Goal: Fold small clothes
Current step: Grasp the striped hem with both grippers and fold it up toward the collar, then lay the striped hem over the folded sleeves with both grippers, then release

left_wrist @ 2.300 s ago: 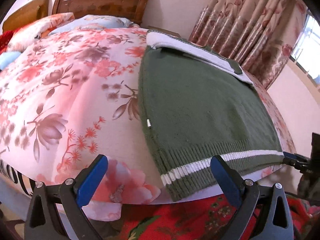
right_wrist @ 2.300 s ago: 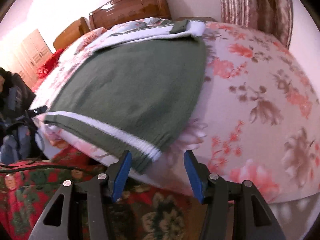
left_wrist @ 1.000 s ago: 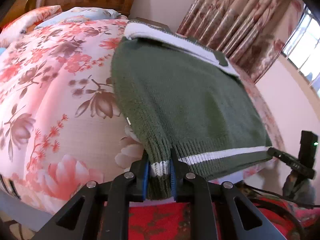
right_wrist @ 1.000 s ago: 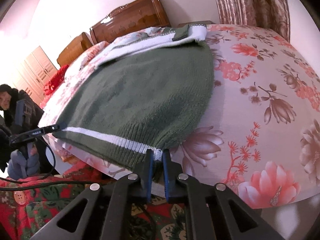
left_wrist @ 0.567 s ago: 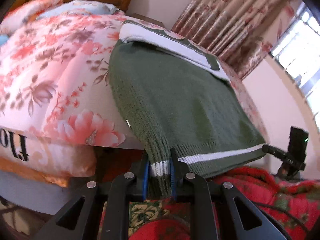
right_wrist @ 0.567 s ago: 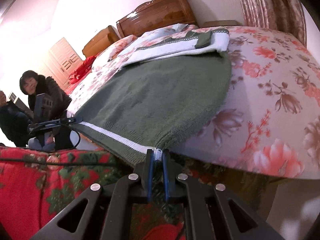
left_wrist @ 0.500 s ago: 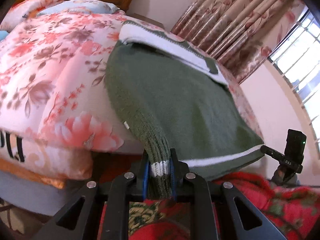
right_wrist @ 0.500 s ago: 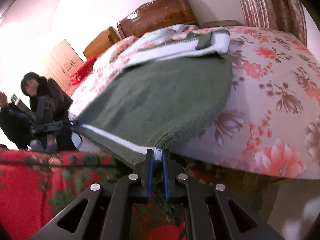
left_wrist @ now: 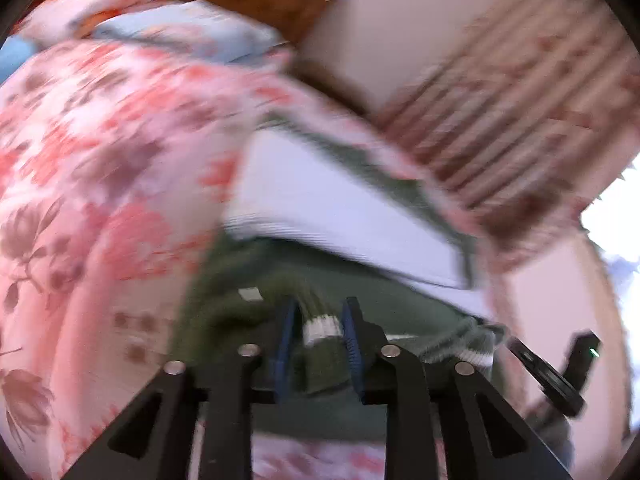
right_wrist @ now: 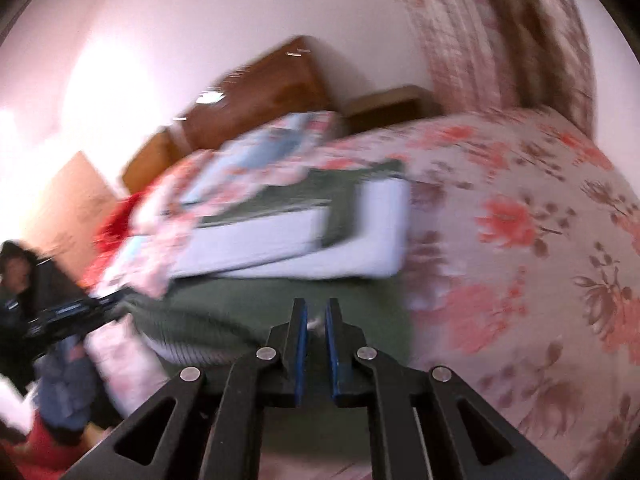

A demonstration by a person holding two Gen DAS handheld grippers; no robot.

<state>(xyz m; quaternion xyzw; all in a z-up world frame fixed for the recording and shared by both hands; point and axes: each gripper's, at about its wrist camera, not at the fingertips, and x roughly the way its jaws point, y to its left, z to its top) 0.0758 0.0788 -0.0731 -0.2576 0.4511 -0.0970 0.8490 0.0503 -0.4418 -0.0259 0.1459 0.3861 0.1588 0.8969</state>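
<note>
A green knit sweater [left_wrist: 360,284] with a white-striped hem lies on the floral bedspread [left_wrist: 100,168]; its far part is white and green [left_wrist: 340,204]. My left gripper [left_wrist: 318,330] is shut on the hem's left corner, lifted over the sweater body. My right gripper [right_wrist: 316,322] is shut on the hem's right corner, above the green body [right_wrist: 248,300]. The white and green far part [right_wrist: 304,236] lies just ahead. Both views are motion-blurred.
A wooden headboard [right_wrist: 256,88] and pillows [left_wrist: 180,36] are at the bed's far end. Floral curtains [left_wrist: 520,120] hang on the right. A person [right_wrist: 16,276] sits at the left of the right wrist view. A black stand [left_wrist: 560,380] is at the lower right.
Both grippers closed on the hem corners, lifted them off the bed's near edge, and have swung them forward over the sweater toward its collar end.
</note>
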